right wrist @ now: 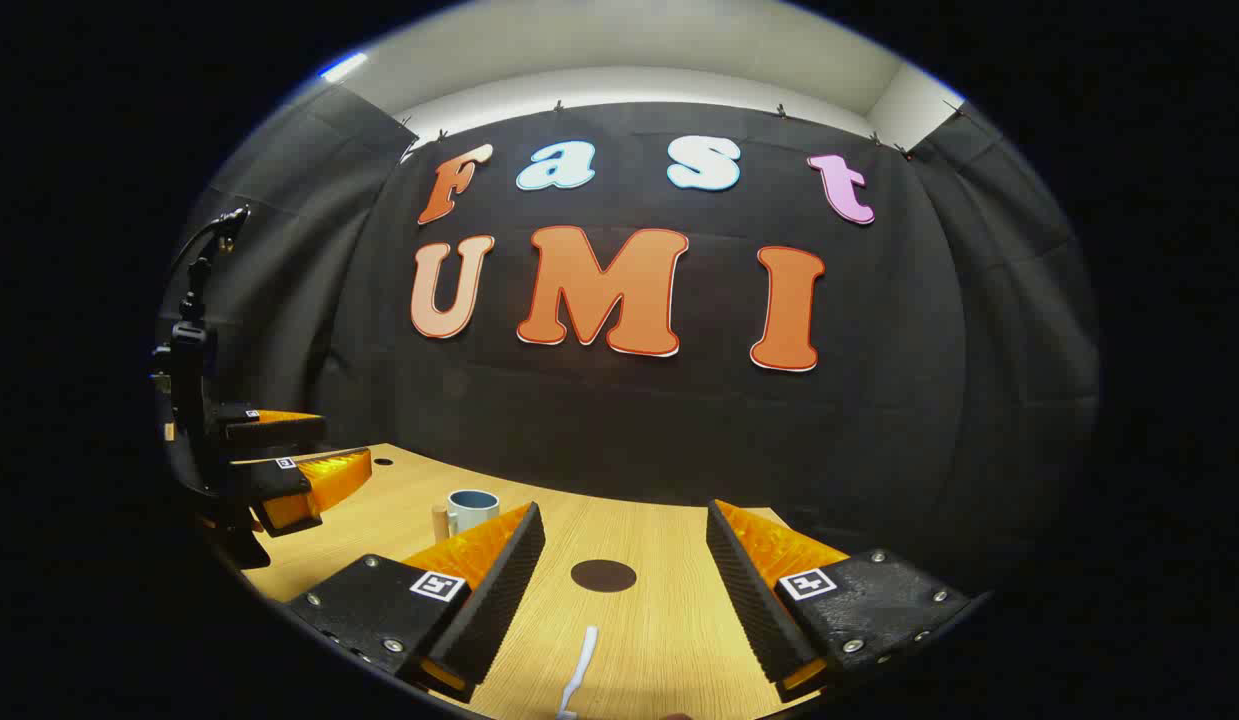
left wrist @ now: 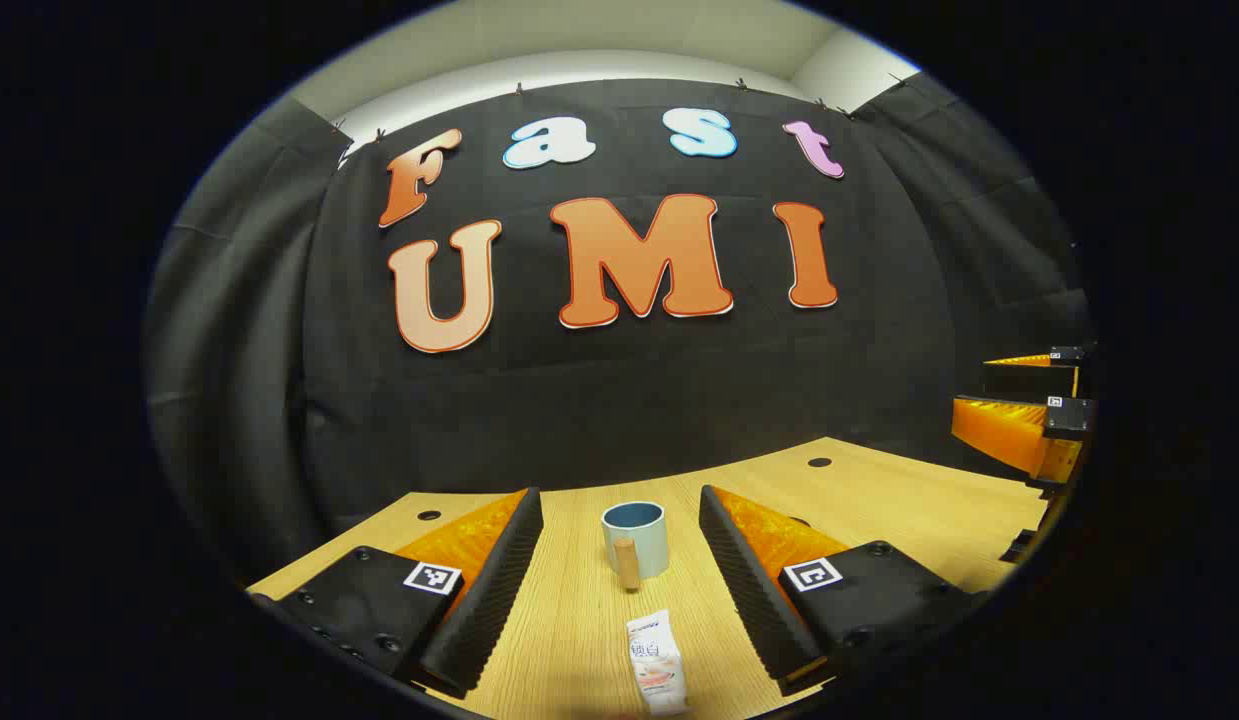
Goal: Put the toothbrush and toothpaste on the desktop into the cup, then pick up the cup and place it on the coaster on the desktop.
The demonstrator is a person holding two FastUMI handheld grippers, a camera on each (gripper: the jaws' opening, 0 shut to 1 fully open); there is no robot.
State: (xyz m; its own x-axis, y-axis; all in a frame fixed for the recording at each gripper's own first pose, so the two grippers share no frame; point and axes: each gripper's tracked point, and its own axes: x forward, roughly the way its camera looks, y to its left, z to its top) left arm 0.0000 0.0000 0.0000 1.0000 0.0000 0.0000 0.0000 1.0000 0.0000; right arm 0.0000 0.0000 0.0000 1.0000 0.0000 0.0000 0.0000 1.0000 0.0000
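While both claws gape, we see the left claw (left wrist: 619, 590) framing cup (left wrist: 636, 540) and toothpaste (left wrist: 656, 662) at lower centre, the right claw (right wrist: 624, 590) framing coaster (right wrist: 603, 575) and toothbrush (right wrist: 579, 670).

toothpaste (left wrist: 656, 663) label unreadable, toothbrush (right wrist: 577, 675) cut off at bottom edge

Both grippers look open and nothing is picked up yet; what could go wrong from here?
1. The toothpaste lies flat on the desktop; the left gripper may slip on it.
2. The toothbrush is thin and flat, so the right gripper may miss it.
3. The cup is narrow and could tip when items drop in.
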